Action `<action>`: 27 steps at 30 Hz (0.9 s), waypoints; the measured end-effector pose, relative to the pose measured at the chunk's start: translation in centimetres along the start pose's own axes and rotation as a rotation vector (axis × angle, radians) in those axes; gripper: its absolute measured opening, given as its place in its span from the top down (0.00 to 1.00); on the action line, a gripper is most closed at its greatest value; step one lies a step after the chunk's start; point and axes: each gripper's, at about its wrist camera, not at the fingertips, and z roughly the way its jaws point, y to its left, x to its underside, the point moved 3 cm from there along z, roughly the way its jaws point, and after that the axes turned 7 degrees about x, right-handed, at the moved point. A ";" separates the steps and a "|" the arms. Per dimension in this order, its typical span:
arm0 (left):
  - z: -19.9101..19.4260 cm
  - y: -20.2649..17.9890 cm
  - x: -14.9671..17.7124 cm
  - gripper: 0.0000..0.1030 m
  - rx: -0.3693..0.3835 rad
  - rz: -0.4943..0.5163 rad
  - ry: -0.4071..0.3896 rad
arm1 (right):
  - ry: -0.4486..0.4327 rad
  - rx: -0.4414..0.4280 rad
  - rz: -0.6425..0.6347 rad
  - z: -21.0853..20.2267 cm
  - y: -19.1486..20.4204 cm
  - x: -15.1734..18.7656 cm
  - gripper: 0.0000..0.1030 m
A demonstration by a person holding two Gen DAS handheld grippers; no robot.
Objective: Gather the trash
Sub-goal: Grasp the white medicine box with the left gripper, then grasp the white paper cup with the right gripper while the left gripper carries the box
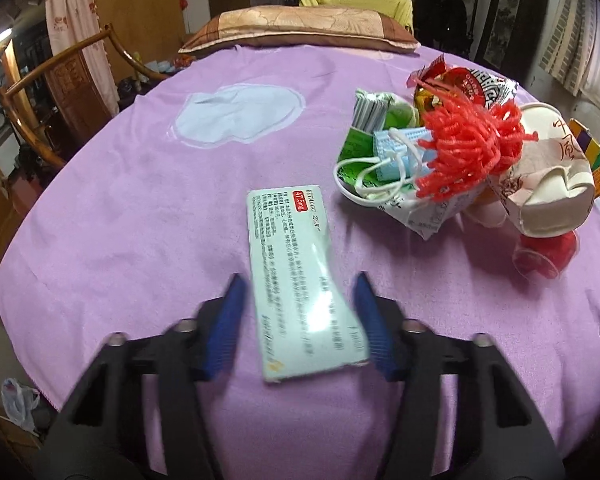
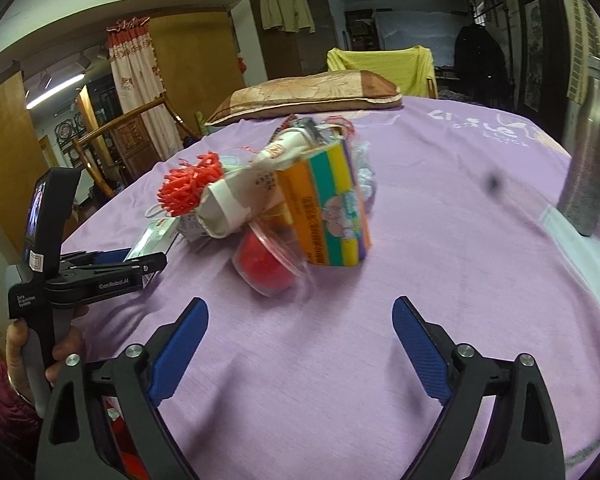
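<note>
A pale green medicine box (image 1: 296, 264) lies lengthwise on the purple cloth (image 1: 140, 200), its near end between the blue pads of my left gripper (image 1: 300, 320), which press on its two long sides. In the right wrist view that left gripper (image 2: 140, 258) holds the box (image 2: 150, 240) at the left. A trash pile sits to its right: red shredded string (image 1: 468, 148), a blue face mask (image 1: 400, 148), a crushed paper cup (image 1: 548, 184), a red plastic cup (image 2: 268, 264) and a striped colourful box (image 2: 332, 208). My right gripper (image 2: 300, 344) stands open short of the pile, nothing between its fingers.
A tall metal flask (image 2: 592, 160) stands at the right of the cloth. A brown pillow (image 1: 300, 28) lies along the far edge, and a wooden chair (image 1: 60, 80) stands off the left side. A person's hand (image 2: 64, 344) grips the left tool's handle.
</note>
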 end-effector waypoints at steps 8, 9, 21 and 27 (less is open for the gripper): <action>-3.3 2.9 0.1 0.57 0.078 -0.066 -0.061 | 0.036 -0.052 -0.094 1.5 3.2 -2.4 0.27; -3.7 3.5 0.2 0.57 0.079 -0.074 -0.067 | 0.047 -0.052 -0.116 1.9 3.8 -2.7 0.28; -5.7 5.6 1.5 0.57 0.078 -0.096 -0.090 | 0.077 -0.137 -0.029 3.4 4.2 -5.1 0.28; -7.3 7.1 1.9 0.57 0.063 -0.124 -0.110 | 0.083 -0.152 0.076 4.9 4.0 -6.7 0.30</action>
